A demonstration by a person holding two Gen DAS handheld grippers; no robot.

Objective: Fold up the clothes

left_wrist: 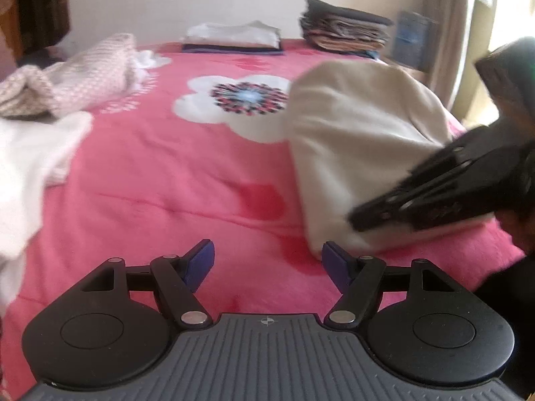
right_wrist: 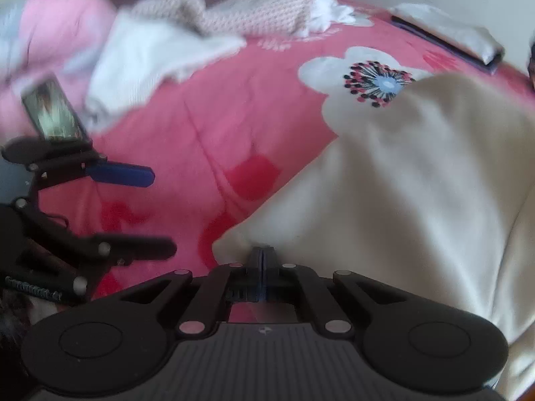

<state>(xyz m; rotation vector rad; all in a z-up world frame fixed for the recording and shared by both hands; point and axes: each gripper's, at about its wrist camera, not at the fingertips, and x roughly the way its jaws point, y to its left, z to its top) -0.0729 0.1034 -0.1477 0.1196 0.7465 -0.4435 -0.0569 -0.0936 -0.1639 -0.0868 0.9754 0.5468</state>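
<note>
Right wrist view: right gripper (right_wrist: 262, 260), pressed together, pinches the cream soft-fabric garment's (right_wrist: 418, 183) corner, lower centre. Left gripper (left_wrist: 267, 260) spread, empty. Thin pinch might slip, dropping the fold.

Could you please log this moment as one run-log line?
task: fold clothes | right claw: shut on cream garment edge | left claw: open, empty | surface: pink bedspread

Two tools (left_wrist: 267, 260), one cream garment (left_wrist: 361, 140), two folded stacks (left_wrist: 344, 26)
</note>
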